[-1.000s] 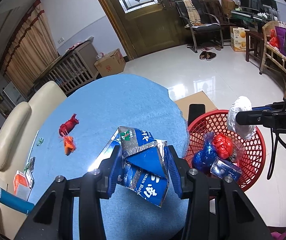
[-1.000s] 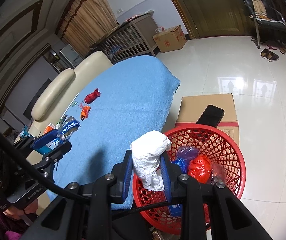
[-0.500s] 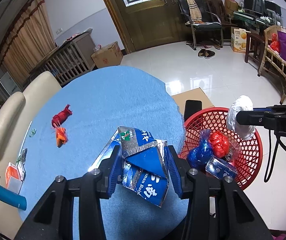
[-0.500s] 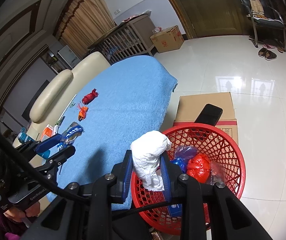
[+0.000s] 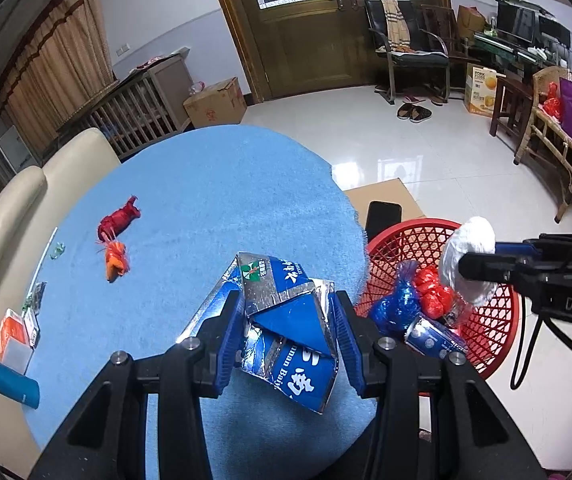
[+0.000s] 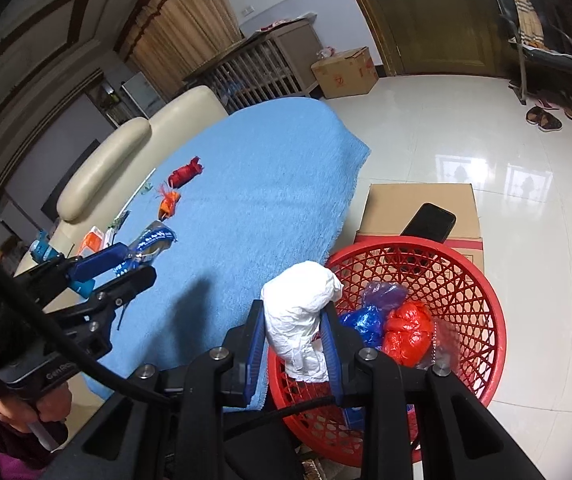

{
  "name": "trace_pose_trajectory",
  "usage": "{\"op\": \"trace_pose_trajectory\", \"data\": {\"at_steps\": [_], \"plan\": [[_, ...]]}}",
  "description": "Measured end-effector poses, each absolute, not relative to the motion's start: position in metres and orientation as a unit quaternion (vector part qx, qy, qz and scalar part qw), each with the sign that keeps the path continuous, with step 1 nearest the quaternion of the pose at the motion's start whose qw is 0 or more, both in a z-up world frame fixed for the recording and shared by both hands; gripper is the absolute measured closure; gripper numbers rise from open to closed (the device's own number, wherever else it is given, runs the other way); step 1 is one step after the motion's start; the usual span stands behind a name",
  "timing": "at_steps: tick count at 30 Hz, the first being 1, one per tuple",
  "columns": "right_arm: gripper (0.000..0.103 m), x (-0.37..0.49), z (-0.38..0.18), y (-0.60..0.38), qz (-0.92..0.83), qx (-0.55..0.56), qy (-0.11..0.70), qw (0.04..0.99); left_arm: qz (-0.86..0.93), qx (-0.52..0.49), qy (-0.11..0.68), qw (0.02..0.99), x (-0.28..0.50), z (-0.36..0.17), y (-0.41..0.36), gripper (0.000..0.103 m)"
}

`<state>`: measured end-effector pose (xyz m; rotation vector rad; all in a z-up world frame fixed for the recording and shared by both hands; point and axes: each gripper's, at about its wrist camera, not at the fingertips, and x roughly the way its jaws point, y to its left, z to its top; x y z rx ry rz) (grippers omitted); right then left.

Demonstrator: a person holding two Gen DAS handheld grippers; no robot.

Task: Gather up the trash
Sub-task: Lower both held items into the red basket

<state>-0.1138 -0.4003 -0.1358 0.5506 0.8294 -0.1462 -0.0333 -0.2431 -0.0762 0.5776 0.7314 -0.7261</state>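
Two grippers loaded, left gripper (image 5: 288, 334) clamping crushed blue carton (image 5: 286, 326) above blue cloth's (image 5: 213, 208) edge, right gripper (image 6: 294, 342) gripping white wad (image 6: 300, 322) over red basket's (image 6: 478, 344) near rim, open floor (image 6: 486, 128) beyond.

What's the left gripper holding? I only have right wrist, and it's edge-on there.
Observer: A crumpled blue and silver carton, pinched between both pads of the left gripper.
Operator: Is my white bag lined up with the basket?
Observer: Seen from the side, the white bag overlaps the red basket opening, not the cloth.
Operator: Anything in there behind my fingers?
Observer: A blue can, lying by the blue bag and red bag.
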Motion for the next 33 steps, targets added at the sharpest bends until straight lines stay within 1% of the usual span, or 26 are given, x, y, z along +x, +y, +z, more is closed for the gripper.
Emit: {"op": "trace_pose_trajectory", "data": {"at_steps": [4, 9, 21, 33], "plan": [[0.074, -0.114, -0.132, -0.405, -0.087, 0.269, 0.387, 0.878, -0.345, 0.259, 0.356, 0.829, -0.031, -0.078, -0.241, 0.056], [0.074, -0.107, -0.135, -0.394, -0.083, 0.248, 0.407, 0.876, -0.357, 0.258, 0.360, 0.822, -0.034, -0.080, -0.240, 0.056], [0.073, -0.106, -0.146, -0.396, -0.093, 0.250, 0.434, 0.860, -0.403, 0.229, 0.382, 0.800, -0.039, -0.090, -0.240, 0.056], [0.073, -0.107, -0.152, -0.397, -0.096, 0.257, 0.438, 0.856, -0.419, 0.210, 0.385, 0.795, -0.036, -0.097, -0.242, 0.056]]}}
